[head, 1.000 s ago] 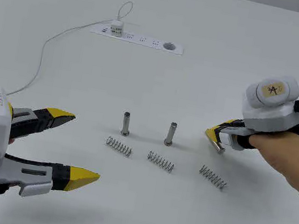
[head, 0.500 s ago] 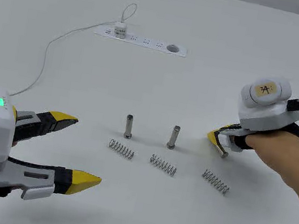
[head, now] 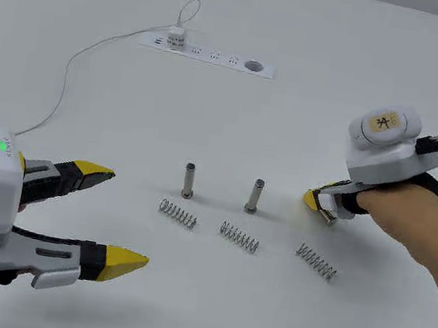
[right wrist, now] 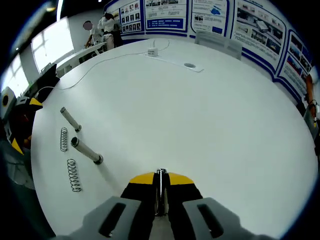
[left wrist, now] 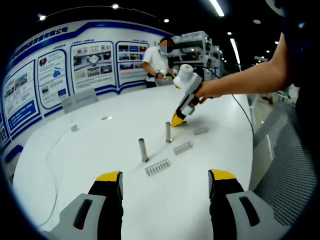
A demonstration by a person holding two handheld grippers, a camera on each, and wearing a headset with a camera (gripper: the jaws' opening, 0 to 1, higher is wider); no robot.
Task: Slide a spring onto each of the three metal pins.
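At the near-left edge of the white table (head: 317, 79) the left yellow-tipped gripper (head: 126, 216) hangs with jaws spread, empty; mid-table two upright steel pins (head: 188, 180) stand behind three loose wire springs (head: 177, 213); the right gripper (head: 319, 204) pinches the tilted third pin (head: 325, 216), so next, probably: stand it, then thread springs.

Left tool (head: 126, 216) and right tool (head: 312, 198) yellow-tipped; pin (right wrist: 160, 181) silver; table (head: 297, 101) white.

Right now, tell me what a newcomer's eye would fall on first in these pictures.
The yellow-tipped left claw gapes wide open at the near left of the white table. Mid-table, two metal pins stand upright behind a row of three springs lying flat. At the right, the right claw is shut on a third pin.
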